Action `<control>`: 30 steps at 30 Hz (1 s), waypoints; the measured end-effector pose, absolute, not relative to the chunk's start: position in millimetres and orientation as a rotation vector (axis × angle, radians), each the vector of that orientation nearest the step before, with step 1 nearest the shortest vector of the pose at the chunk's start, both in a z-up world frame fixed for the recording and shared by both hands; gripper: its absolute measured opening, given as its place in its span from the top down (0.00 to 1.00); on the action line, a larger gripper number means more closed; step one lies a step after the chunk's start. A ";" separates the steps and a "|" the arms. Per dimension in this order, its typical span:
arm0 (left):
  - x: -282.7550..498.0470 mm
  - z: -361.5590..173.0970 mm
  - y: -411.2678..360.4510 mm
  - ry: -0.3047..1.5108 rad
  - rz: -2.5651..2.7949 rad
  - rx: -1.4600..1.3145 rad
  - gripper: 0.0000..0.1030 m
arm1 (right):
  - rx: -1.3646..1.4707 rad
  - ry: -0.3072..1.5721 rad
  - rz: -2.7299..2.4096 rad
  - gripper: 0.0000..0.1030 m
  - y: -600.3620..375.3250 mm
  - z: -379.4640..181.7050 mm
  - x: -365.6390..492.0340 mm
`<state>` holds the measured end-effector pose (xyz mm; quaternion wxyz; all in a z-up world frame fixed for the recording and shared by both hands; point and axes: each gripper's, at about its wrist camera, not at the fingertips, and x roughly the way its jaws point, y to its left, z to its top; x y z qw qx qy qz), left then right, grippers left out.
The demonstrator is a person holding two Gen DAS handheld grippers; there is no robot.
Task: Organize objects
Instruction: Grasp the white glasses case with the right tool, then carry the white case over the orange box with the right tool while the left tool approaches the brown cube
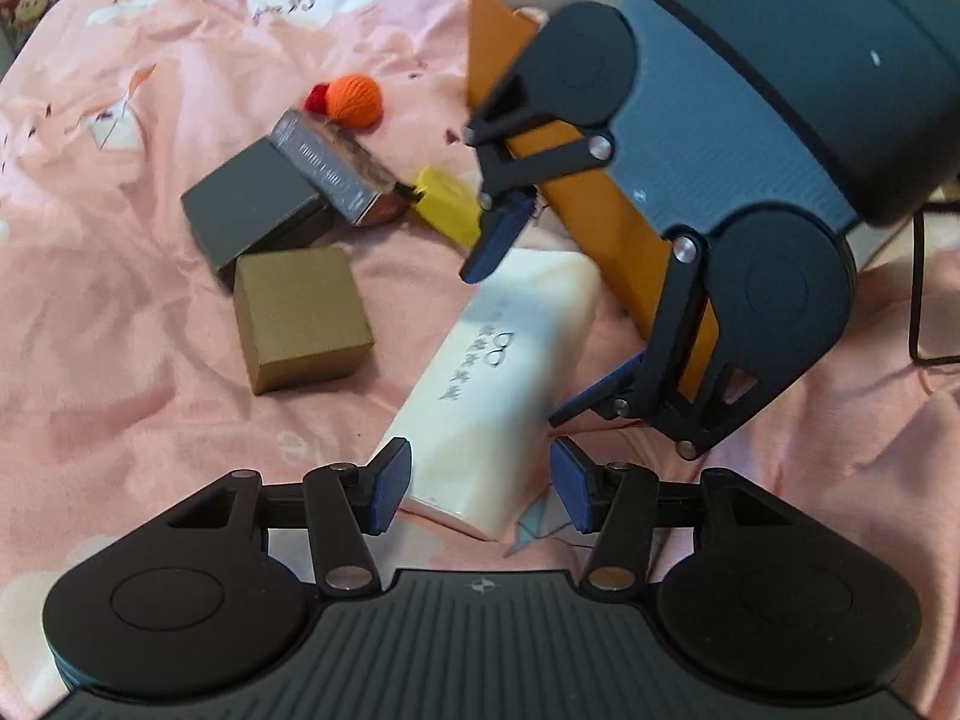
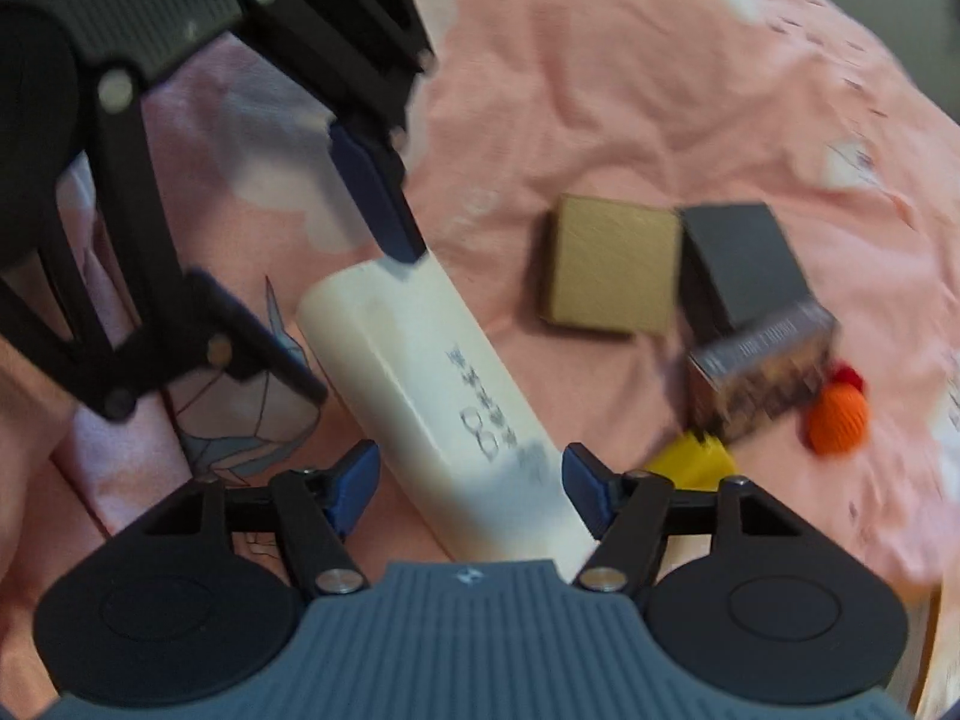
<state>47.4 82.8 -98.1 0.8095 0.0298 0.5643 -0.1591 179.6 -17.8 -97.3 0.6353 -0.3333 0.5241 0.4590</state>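
Observation:
A long white case with dark print (image 1: 492,384) lies on the pink bedsheet (image 1: 150,360). My left gripper (image 1: 480,492) is open, its blue pads on either side of the case's near end. My right gripper (image 2: 471,483) is open around the other end of the same white case (image 2: 444,384). In the left wrist view the right gripper (image 1: 522,330) comes in from the upper right over the case. In the right wrist view the left gripper (image 2: 354,300) comes in from the upper left. I cannot tell whether any pad touches the case.
An open orange box (image 1: 606,222) stands behind the right gripper. A tan box (image 1: 297,318), a dark grey box (image 1: 252,204), a patterned carton (image 1: 336,165), a yellow object (image 1: 450,204) and an orange yarn ball (image 1: 355,98) lie to the left.

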 end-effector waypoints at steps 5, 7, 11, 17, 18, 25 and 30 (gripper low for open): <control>53.6 -108.7 91.8 1.226 -0.304 0.019 0.40 | -0.807 1.280 1.180 0.23 -3.1 -109.2 201.0; 54.8 -111.2 92.6 1.218 -0.303 0.009 0.40 | -0.807 1.321 1.226 0.23 1.4 -115.1 208.6; 57.2 -114.7 97.6 1.207 -0.311 -0.025 0.40 | -0.765 1.389 1.281 0.23 5.1 -128.9 219.8; 64.1 -118.6 104.1 1.205 -0.293 -0.070 0.40 | -0.705 1.430 1.308 0.27 5.3 -142.7 222.4; 65.0 -118.8 103.9 1.204 -0.286 -0.071 0.40 | -0.703 1.429 1.306 0.27 5.5 -144.2 221.5; 61.1 -112.8 95.0 1.163 -0.214 -0.015 0.39 | -0.794 1.360 1.201 0.30 12.5 -135.3 199.2; 58.3 -98.7 95.3 1.116 -0.178 -0.010 0.40 | -0.860 1.296 1.099 0.33 16.9 -120.1 185.1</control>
